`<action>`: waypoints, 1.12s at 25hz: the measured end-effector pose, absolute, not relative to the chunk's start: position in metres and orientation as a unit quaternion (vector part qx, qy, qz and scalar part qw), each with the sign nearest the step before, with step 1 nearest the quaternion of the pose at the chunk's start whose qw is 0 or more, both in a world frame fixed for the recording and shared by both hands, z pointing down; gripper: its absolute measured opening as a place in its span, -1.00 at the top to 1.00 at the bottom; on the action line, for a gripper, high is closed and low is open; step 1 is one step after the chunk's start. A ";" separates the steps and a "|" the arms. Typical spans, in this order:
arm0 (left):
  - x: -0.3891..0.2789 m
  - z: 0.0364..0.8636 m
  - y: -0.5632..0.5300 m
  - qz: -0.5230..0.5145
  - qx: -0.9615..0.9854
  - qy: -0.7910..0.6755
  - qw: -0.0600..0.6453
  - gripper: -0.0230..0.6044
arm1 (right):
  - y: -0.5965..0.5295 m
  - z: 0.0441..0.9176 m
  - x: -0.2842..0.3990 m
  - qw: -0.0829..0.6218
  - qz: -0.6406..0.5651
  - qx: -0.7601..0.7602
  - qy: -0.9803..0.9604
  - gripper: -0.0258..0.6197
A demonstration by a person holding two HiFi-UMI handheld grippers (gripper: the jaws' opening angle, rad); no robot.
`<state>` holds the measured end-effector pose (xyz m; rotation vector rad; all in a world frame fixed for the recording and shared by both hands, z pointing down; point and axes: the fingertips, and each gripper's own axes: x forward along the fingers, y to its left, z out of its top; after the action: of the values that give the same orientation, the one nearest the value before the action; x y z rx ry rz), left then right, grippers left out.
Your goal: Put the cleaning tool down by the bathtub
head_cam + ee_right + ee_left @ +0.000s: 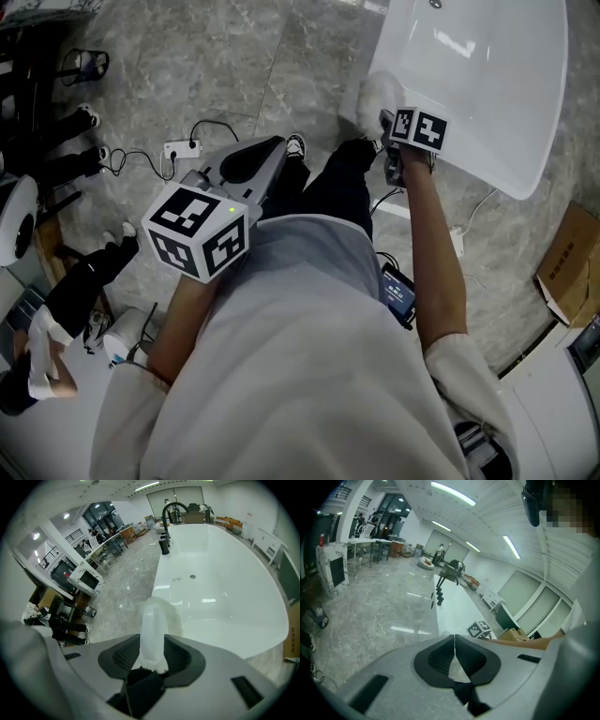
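Nearest the head camera is the person's pale grey shirt, with the left gripper point(267, 155) held low just in front of it, well apart from the work. Its own view shows the left gripper point(454, 641) with jaw tips together and nothing between them.

Farther out, the right gripper point(384, 120) reaches steeply down to the rounded end of the glossy white oval bathtub point(487, 84). The white cleaning tool with a fluffy head and smooth plastic handle point(375, 94) sits just past the jaws, low beside the tub's outer wall and over the grey marbled floor point(234, 66). Whether the head touches the floor cannot be made out.

In the right gripper view, the right gripper point(153, 641) has its jaws spread wide. The tool's handle point(154, 630) stands between the pads without looking pinched. Its long axis runs straight out along the jaws, fluffy end away, with the bathtub point(220, 592) just to its right.

Judging by this, the tool looks about placed, and the next move is likely a straight draw-back along the handle by the nearer right hand.
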<state>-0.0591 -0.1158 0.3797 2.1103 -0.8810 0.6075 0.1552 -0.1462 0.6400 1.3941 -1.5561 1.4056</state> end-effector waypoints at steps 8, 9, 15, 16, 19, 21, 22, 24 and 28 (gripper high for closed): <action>-0.057 0.378 -0.117 0.231 0.831 -0.341 0.373 0.90 | -0.146 0.630 0.157 0.292 0.528 0.532 -0.595 0.48; -0.056 0.378 -0.117 0.231 0.832 -0.340 0.372 0.90 | -0.146 0.628 0.156 0.288 0.528 0.532 -0.596 0.48; -0.057 0.373 -0.121 0.219 0.834 -0.340 0.374 0.90 | -0.146 0.611 0.151 0.260 0.531 0.534 -0.604 0.48; -0.057 0.372 -0.122 0.216 0.834 -0.341 0.375 0.90 | -0.145 0.608 0.150 0.253 0.533 0.534 -0.606 0.48; -0.056 0.372 -0.124 0.215 0.838 -0.337 0.372 0.90 | -0.145 0.598 0.148 0.239 0.531 0.537 -0.610 0.48; -0.055 0.371 -0.124 0.215 0.841 -0.334 0.369 0.90 | -0.144 0.591 0.146 0.234 0.528 0.536 -0.616 0.48; -0.054 0.370 -0.125 0.215 0.842 -0.332 0.367 0.90 | -0.144 0.588 0.144 0.231 0.528 0.534 -0.619 0.48; -0.053 0.370 -0.126 0.215 0.844 -0.330 0.365 0.90 | -0.144 0.583 0.142 0.226 0.527 0.532 -0.623 0.48; -0.053 0.367 -0.131 0.210 0.848 -0.326 0.363 0.90 | -0.141 0.571 0.140 0.218 0.522 0.536 -0.626 0.48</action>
<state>-0.0534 -0.1310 0.3672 2.1821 -0.8396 0.5395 0.1396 -0.1411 0.5712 1.4836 -1.7341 1.4465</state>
